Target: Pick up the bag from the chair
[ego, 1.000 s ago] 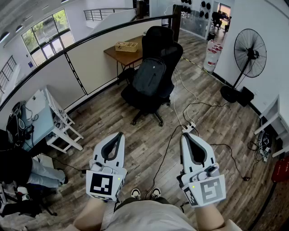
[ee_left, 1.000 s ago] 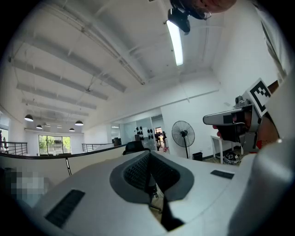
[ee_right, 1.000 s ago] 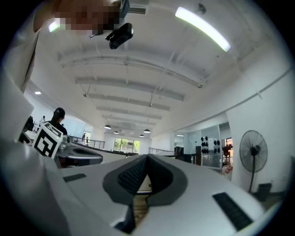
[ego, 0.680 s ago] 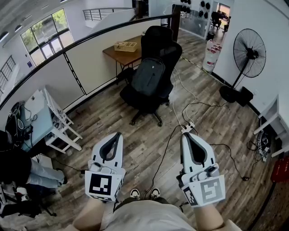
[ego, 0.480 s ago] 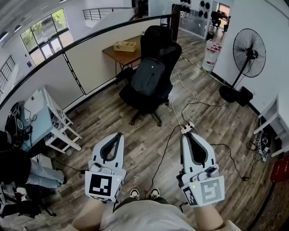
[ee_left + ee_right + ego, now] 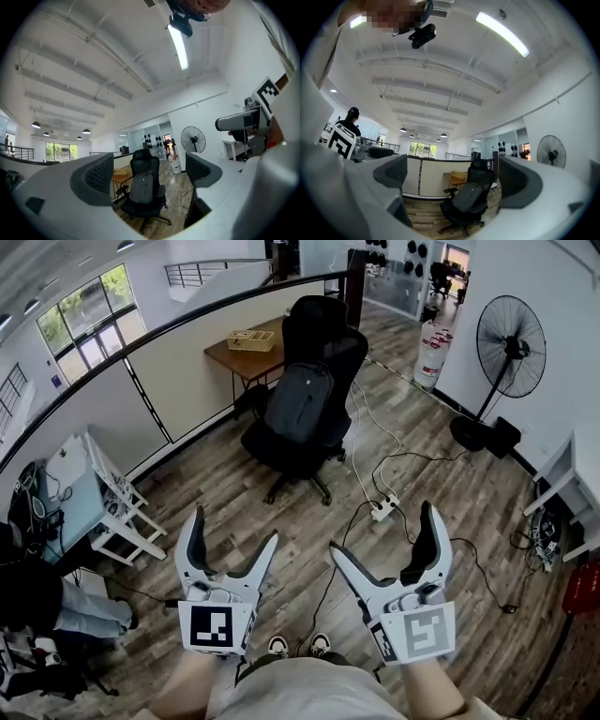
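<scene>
— Looking down in the head view, what are you seeing?
— Both tools are standing wide apart, the left gripper [image 6: 234, 526] and the right gripper [image 6: 382, 529]. Their jaws have just been opening, with nothing between them. The bag [image 6: 298, 404] is leaning on the chair [image 6: 314, 315], well apart from both (nothing is done yet, I think).
— And the left gripper view?
— The bag [image 6: 141, 185] is standing with its long axis up the backrest, top upward.
— The right gripper view?
— The bag [image 6: 469, 197] is tilting back, untouched; approaching and grasping are remaining.
</scene>
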### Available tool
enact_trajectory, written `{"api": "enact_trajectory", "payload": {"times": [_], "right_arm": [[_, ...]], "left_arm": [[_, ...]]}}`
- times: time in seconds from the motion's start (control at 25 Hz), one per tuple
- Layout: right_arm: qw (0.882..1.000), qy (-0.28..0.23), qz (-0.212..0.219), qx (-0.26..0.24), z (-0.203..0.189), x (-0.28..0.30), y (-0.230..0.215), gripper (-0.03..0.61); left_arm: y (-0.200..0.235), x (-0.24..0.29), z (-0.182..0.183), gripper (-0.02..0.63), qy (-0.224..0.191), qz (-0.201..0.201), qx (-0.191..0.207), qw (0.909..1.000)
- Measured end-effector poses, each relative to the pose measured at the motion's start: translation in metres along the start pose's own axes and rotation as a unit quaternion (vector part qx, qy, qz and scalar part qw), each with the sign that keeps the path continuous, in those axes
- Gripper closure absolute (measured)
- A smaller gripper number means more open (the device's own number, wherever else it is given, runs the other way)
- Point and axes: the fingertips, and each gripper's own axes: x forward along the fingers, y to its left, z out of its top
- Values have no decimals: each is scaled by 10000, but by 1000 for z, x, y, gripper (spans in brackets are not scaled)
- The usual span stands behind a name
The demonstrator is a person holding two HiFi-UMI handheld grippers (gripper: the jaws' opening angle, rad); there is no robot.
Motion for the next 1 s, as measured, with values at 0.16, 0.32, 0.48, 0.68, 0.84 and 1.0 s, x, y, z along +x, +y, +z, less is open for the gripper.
{"api": "enact_trajectory", "payload": {"times": [0.16,0.32,0.48,0.68,0.84,1.0], "right_arm": [[10000,56,7,79,-8,-2,-12,-21],[9996,82,44,248,-17,-4,-29,-21],[9995,12,47,316,-17,-4,-45,-21],[9996,-5,74,284,-18,1,-54,-21],[9995,19,122,290,-26,14,-53,-21],[9995,81,142,276,-39,37,-54,-21]], "left_arm": [[-14,4,-1,160,53,-46,113,9999],[-24,8,-6,160,110,31,164,9998],[-31,14,-2,160,105,199,237,9995],[-29,20,0,160,32,308,198,9993],[-20,30,-7,160,44,369,205,9991],[-8,48,-17,160,66,349,215,9991]]}}
